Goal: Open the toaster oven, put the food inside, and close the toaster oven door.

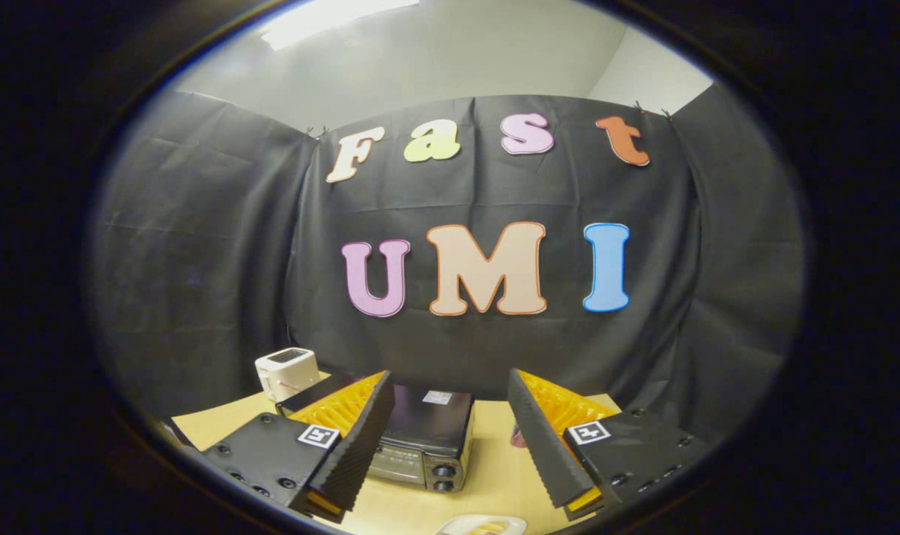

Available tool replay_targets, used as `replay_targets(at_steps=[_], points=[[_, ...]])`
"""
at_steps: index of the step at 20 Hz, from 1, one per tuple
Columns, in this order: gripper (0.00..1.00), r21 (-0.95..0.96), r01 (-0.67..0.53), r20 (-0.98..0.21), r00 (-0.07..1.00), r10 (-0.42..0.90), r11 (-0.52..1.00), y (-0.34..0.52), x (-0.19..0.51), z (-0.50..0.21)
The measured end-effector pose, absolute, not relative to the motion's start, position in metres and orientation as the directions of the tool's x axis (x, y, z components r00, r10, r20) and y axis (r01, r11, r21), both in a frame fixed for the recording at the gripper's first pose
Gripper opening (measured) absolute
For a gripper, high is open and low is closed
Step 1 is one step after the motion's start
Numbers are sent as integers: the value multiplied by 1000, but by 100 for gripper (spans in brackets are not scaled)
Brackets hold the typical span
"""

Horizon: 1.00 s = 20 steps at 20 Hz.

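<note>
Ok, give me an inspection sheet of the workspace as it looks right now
Surface: wooden table, mostly bare.
Job's things: black toaster oven ahead of the tongs, door looks shut; plate with food below the fingertips, only partly in sight.
Clutter: white toaster behind the oven; small reddish thing beside the far finger, unclear.
Tongs: open, holding nothing, oven seen through the gap.
Cables: nothing seen.
Surroundings: black cloth wall, pale ceiling above.

Toaster oven (423,438) ahead; white toaster (287,371) seemingly well aside.
</note>
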State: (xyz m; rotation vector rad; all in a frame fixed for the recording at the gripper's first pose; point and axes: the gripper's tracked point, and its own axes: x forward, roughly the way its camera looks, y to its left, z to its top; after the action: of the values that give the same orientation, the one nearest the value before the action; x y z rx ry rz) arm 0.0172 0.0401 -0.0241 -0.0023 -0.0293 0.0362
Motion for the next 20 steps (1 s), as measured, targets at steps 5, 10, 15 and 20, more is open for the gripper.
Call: replay_targets(at_steps=[5, 10, 15, 20], points=[[95, 16, -38, 39, 999, 37, 999, 60, 29, -56], [95, 54, -43, 69, 997, 40, 998, 96, 40, -96], [95, 70, -26, 107, 994, 19, 997, 136, 54, -138], [95, 81, -48, 87, 995, 41, 996, 180, 82, -171]])
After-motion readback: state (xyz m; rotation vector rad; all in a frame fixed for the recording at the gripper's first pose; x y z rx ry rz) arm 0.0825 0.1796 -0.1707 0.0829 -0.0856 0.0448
